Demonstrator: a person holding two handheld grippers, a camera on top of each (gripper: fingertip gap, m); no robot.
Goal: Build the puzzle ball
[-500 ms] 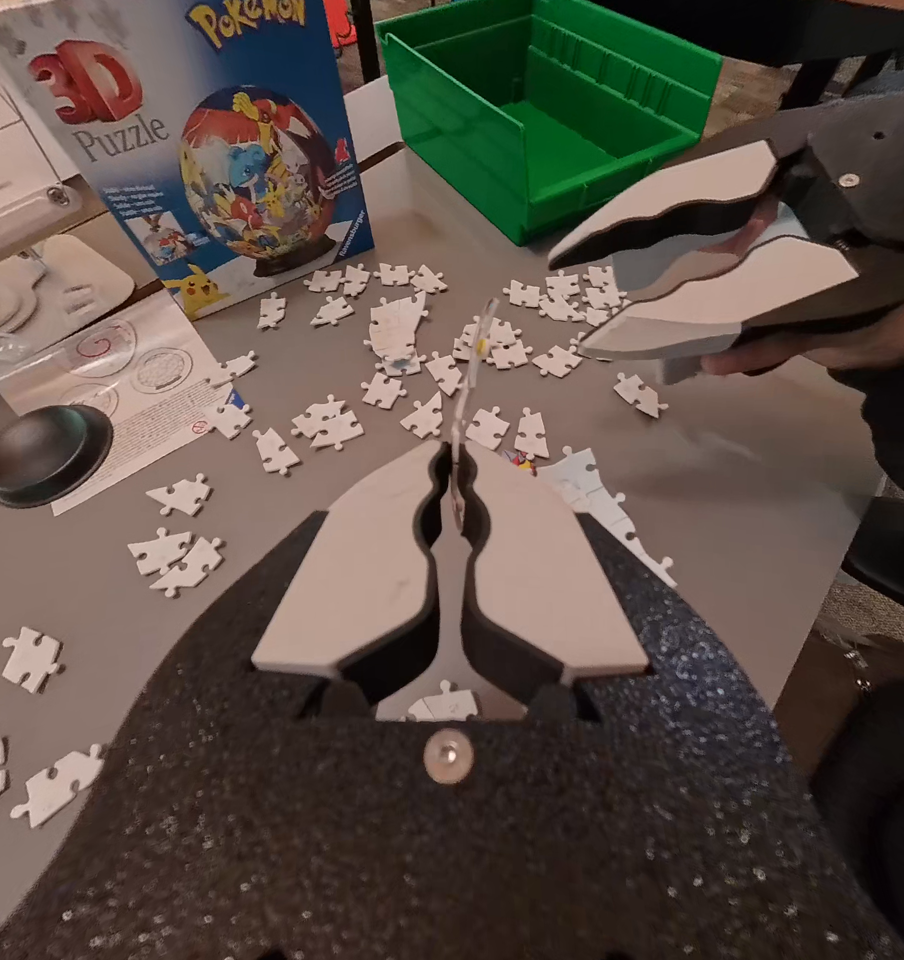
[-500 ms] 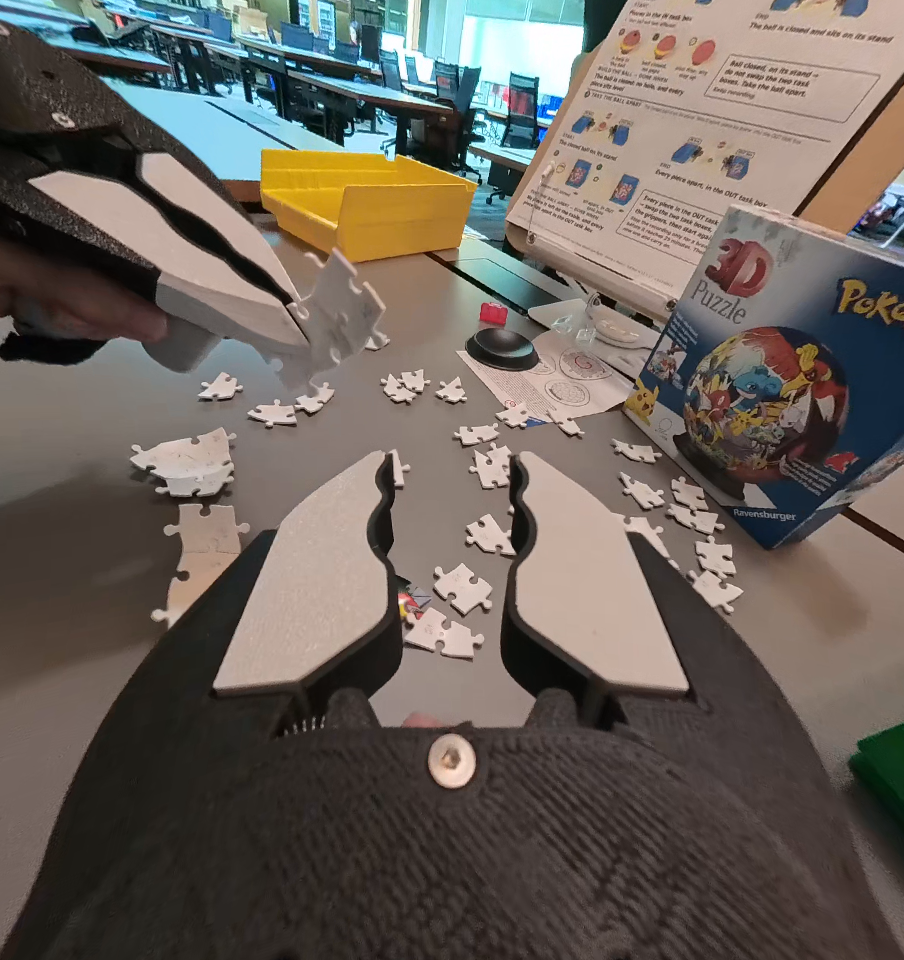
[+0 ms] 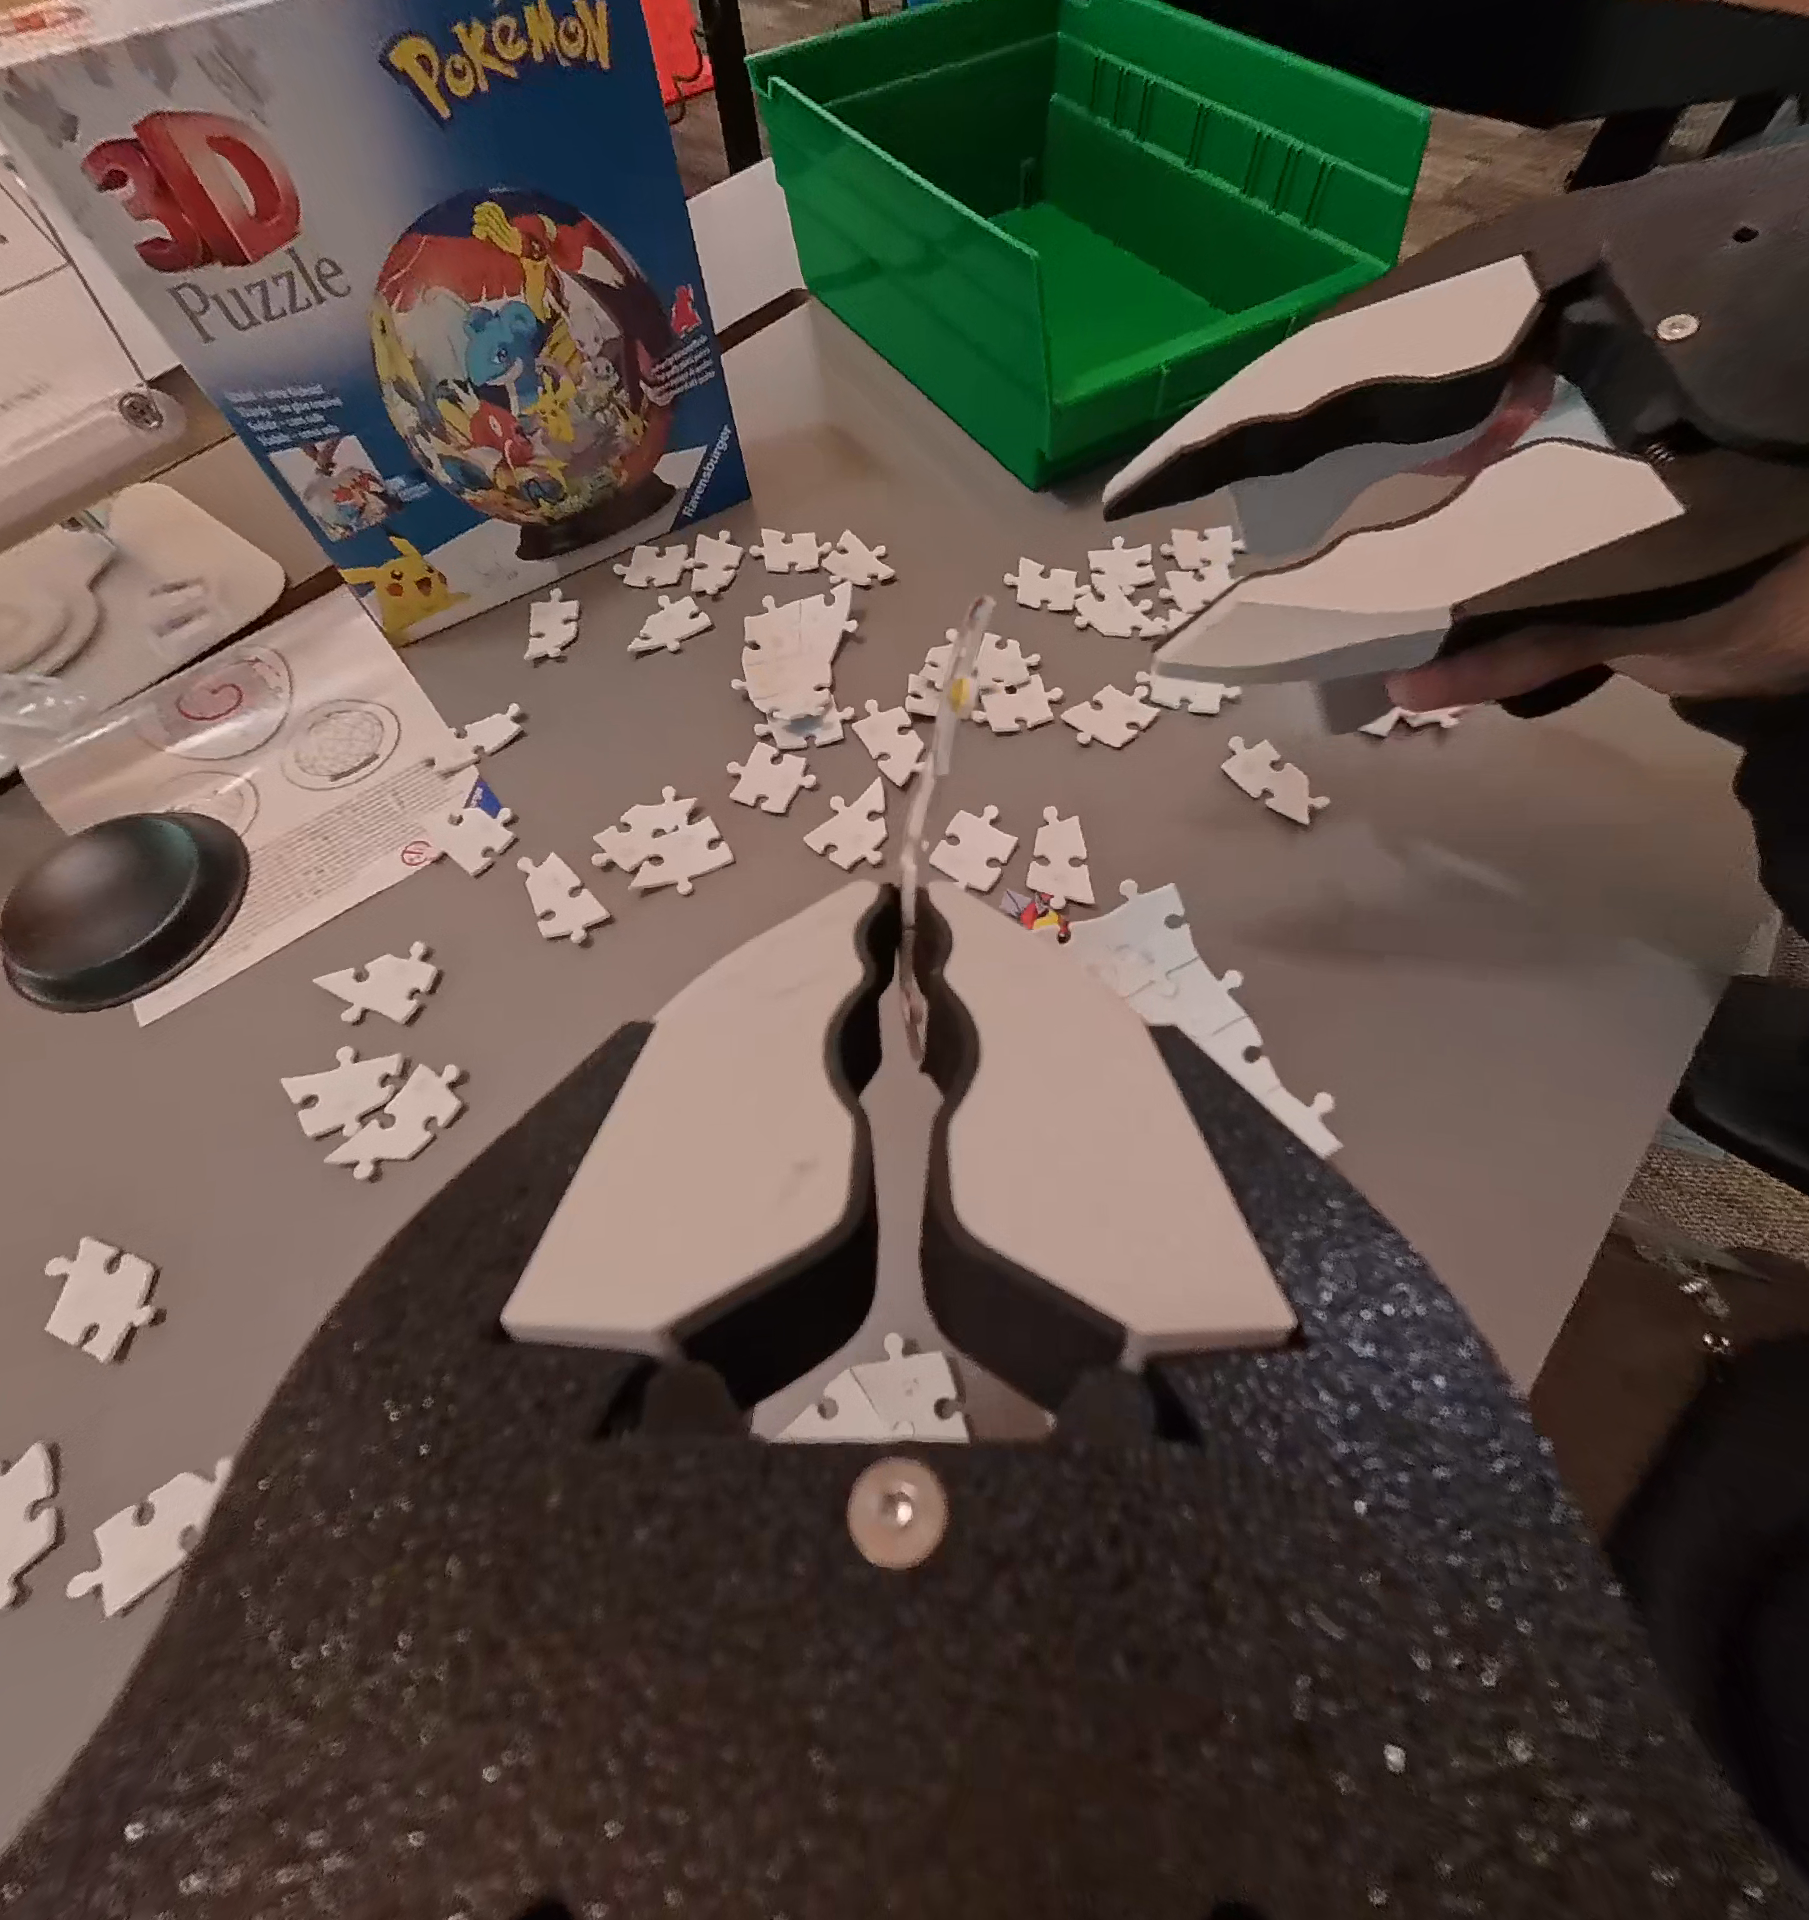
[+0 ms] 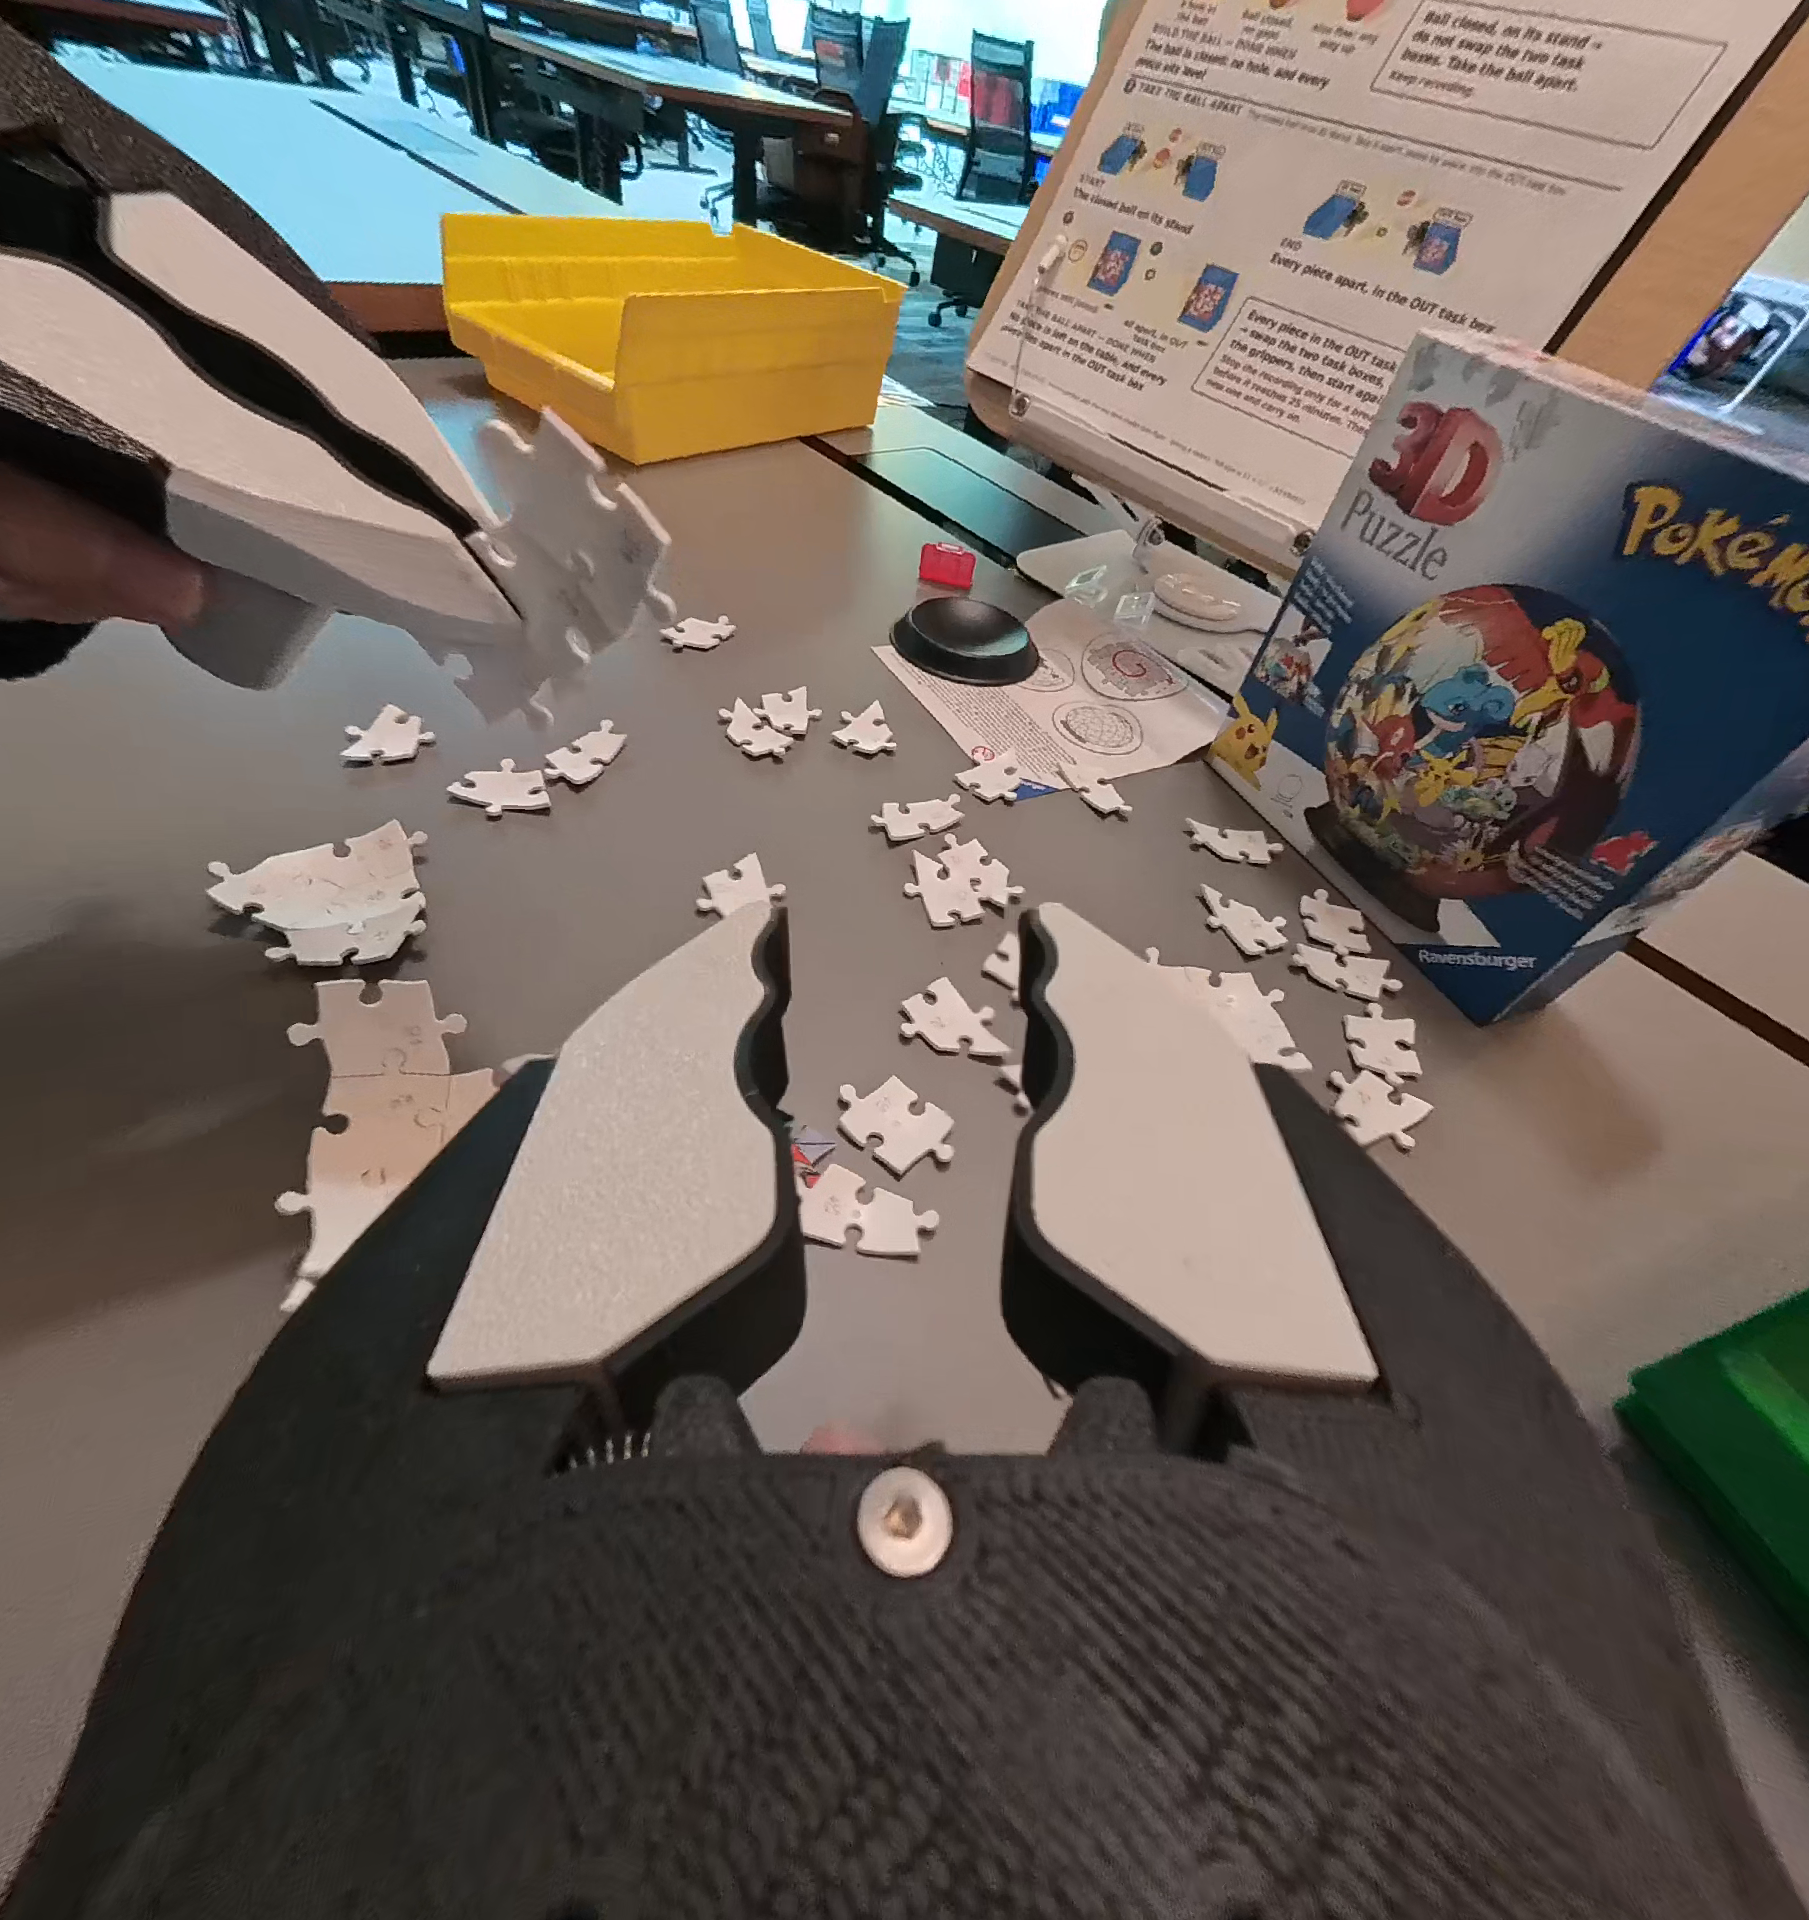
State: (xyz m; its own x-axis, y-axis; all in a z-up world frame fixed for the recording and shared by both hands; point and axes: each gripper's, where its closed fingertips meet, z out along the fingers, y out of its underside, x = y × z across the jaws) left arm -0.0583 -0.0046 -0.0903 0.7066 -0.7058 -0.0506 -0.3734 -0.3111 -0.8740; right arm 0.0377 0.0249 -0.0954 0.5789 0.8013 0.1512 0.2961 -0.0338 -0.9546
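Observation:
My left gripper (image 3: 910, 909) is shut on a joined section of white puzzle pieces (image 3: 947, 727), seen edge-on and held above the grey table (image 3: 1399, 935). The right wrist view shows the left gripper (image 4: 489, 582) at upper left, and the section's (image 4: 573, 551) white back. My right gripper (image 4: 905, 920) is open and empty, low over loose pieces (image 4: 895, 1122). It also shows at the right of the left wrist view (image 3: 1139, 582). Many loose white pieces (image 3: 661, 842) lie scattered face down. Larger joined sections (image 4: 323, 894) (image 4: 380, 1091) lie at the left.
A green bin (image 3: 1087, 229) stands at the back right, a yellow bin (image 4: 661, 322) across the table. The puzzle box (image 4: 1565, 675) stands upright. A black stand (image 4: 962, 634) sits on an instruction sheet (image 3: 287, 748). An instruction board (image 4: 1347, 208) leans behind. Spacing between my two grippers at the tips: around 11 centimeters.
In the right wrist view the left gripper and its held section have shifted slightly left and up. The right gripper's jaws stand as wide as before.

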